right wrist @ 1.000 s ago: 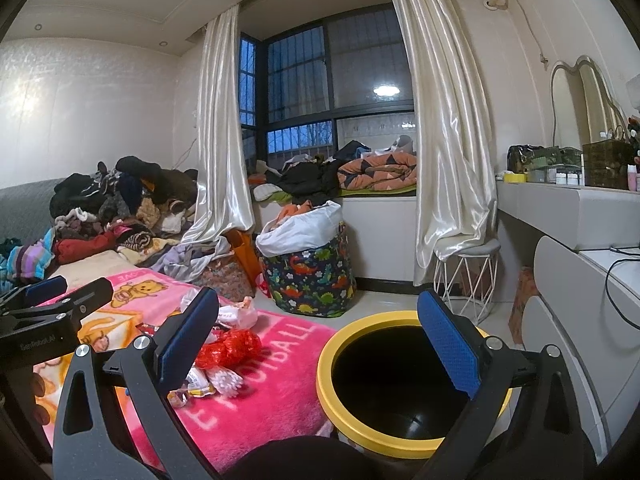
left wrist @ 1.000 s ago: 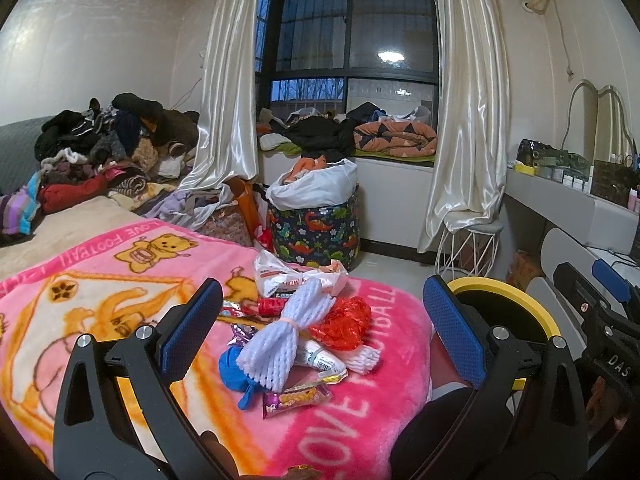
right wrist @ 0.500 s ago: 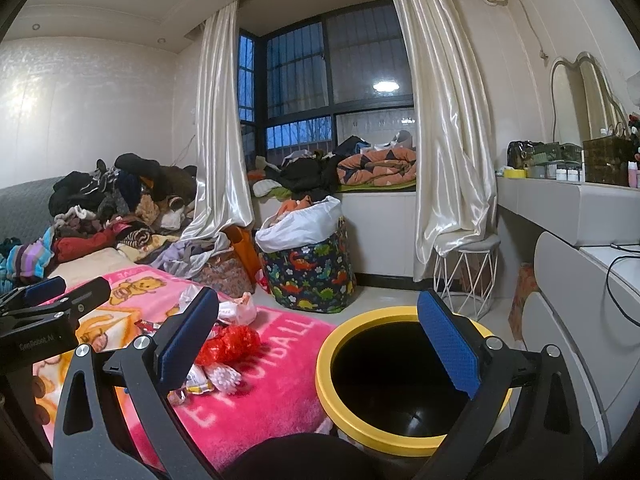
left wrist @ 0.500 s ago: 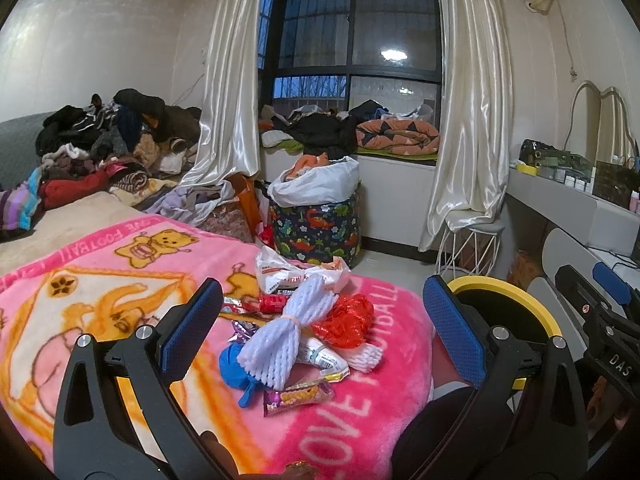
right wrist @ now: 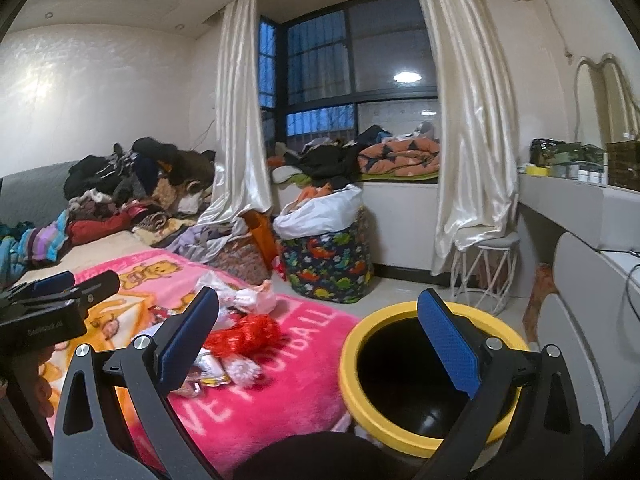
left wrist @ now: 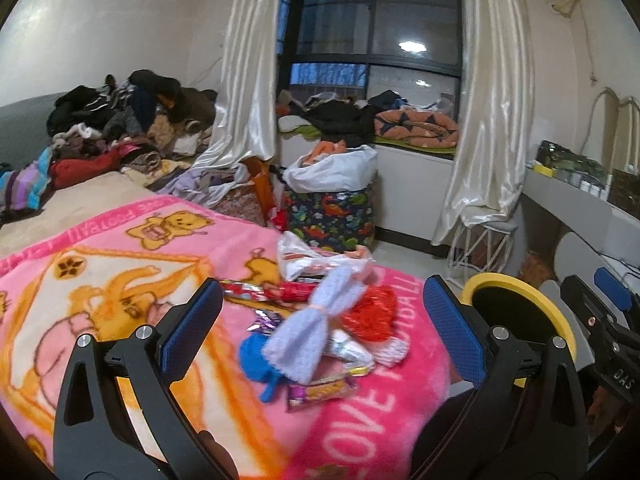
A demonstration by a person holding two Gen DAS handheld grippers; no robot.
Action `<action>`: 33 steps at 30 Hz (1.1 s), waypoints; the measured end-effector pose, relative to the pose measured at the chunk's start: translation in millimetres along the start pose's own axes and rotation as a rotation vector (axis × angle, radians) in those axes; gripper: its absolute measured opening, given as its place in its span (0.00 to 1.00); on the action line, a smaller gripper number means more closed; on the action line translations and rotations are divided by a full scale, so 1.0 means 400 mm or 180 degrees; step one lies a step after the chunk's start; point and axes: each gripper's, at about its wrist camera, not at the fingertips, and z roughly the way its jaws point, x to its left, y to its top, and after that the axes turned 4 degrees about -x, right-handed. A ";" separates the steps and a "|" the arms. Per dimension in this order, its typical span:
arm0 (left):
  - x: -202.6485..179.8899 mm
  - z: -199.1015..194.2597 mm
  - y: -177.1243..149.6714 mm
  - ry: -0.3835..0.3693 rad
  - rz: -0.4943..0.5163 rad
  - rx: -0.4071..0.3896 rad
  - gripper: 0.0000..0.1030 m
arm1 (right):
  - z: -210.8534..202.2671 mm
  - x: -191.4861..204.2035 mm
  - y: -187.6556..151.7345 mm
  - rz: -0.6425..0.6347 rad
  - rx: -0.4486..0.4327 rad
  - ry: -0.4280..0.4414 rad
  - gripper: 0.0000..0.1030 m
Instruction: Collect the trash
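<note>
A pile of trash lies on the pink blanket (left wrist: 120, 280): a white foam net (left wrist: 312, 328), a red mesh net (left wrist: 372, 316), a blue scrap (left wrist: 256, 356), a crumpled white plastic bag (left wrist: 308, 260) and several snack wrappers (left wrist: 320, 390). My left gripper (left wrist: 320, 332) hovers open just short of the pile, nothing between its fingers. A bin with a yellow rim (right wrist: 424, 376) and black inside stands off the bed's corner. My right gripper (right wrist: 320, 340) is open above the gap between the blanket (right wrist: 256, 396) and the bin; the red net (right wrist: 244, 334) shows beside its left finger.
A dinosaur-print hamper (left wrist: 332, 212) with a white bag stands past the bed. Clothes are heaped (left wrist: 120, 136) at the back left. A white wire stool (left wrist: 480, 248) and curtains sit near the window; a white dresser (right wrist: 592, 280) runs along the right.
Both views have shifted slightly; the trash pile sits a little nearer and more central between my left fingers. Both grippers stay open and empty.
</note>
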 end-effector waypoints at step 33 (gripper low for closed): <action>0.093 0.218 -0.080 -0.0406 0.0209 0.0811 0.63 | 0.498 0.060 -0.055 0.0230 0.1668 0.0215 0.94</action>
